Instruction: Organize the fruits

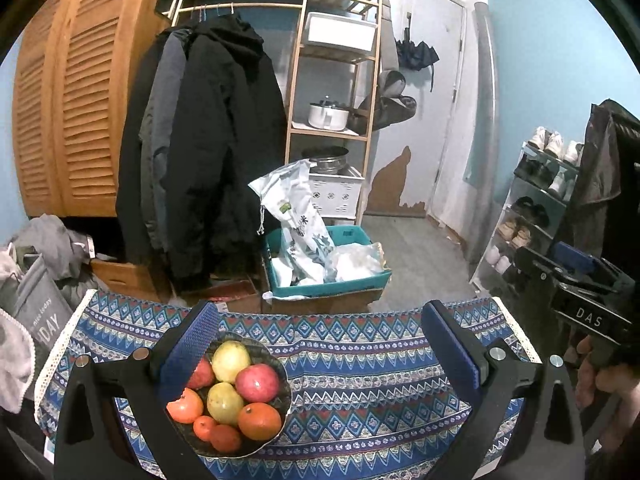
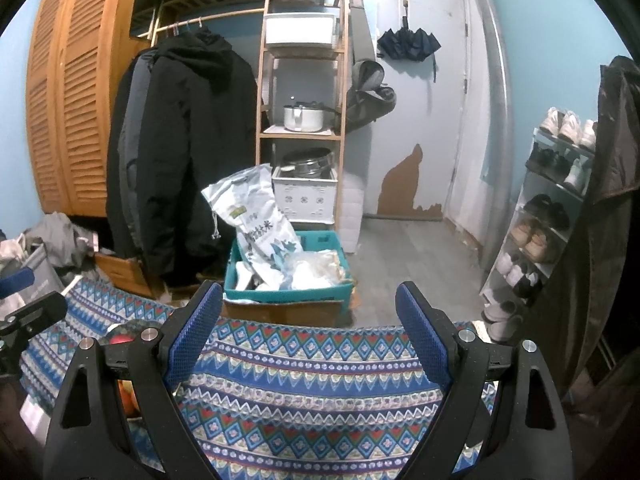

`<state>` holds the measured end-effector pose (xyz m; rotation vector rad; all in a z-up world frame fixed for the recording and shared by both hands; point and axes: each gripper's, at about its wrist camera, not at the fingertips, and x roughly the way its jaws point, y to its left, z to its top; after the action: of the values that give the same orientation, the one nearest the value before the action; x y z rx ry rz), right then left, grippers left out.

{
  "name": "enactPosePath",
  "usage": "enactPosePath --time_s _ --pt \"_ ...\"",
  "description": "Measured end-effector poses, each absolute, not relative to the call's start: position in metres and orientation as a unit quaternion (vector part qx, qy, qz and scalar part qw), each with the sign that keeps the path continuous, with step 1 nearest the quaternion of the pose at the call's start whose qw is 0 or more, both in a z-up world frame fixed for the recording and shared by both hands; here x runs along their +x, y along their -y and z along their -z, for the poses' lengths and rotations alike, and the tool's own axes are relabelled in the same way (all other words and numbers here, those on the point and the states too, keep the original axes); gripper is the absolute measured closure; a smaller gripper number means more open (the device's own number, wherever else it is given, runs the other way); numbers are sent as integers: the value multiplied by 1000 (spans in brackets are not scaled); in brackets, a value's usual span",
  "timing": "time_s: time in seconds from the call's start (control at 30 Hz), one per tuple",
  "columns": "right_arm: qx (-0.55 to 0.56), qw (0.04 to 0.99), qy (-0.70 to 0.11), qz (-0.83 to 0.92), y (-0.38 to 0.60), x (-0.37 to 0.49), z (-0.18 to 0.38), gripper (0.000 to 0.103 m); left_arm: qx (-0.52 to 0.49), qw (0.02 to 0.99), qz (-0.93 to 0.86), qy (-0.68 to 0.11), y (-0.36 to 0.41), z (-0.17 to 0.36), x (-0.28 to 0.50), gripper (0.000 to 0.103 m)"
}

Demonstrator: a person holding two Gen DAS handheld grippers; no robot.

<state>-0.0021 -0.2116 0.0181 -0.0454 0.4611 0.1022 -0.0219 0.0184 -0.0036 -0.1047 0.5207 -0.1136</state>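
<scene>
A dark bowl (image 1: 276, 428) sits on the left part of a table with a blue patterned cloth (image 1: 380, 380). It holds several fruits: yellow-green guavas (image 1: 230, 360), a red apple (image 1: 257, 382) and oranges (image 1: 259, 420). My left gripper (image 1: 320, 336) is open and empty above the table, its left finger (image 1: 188, 344) just over the bowl's left rim. My right gripper (image 2: 312, 328) is open and empty over the cloth (image 2: 320, 392), right of the bowl; only bits of fruit (image 2: 128, 400) show behind its left finger. The right gripper's body also shows in the left wrist view (image 1: 580, 300).
Beyond the table's far edge stands a teal bin (image 1: 328, 276) with bags on a cardboard box. Dark coats (image 1: 208, 152) hang at the back left, a wooden shelf (image 1: 332, 80) with pots behind, a shoe rack (image 1: 532, 208) at the right. Grey bags (image 1: 36, 312) lie left.
</scene>
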Motion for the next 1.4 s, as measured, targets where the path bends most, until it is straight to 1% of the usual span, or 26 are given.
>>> enactPosePath --time_s 0.63,1.4 --pt "-27 972 -226 -52 211 -4 -20 16 -74 959 39 -270 -27 5 -20 1" --pt "-29 972 -227 -52 211 -4 -20 16 -46 965 9 -260 -24 0 -22 1"
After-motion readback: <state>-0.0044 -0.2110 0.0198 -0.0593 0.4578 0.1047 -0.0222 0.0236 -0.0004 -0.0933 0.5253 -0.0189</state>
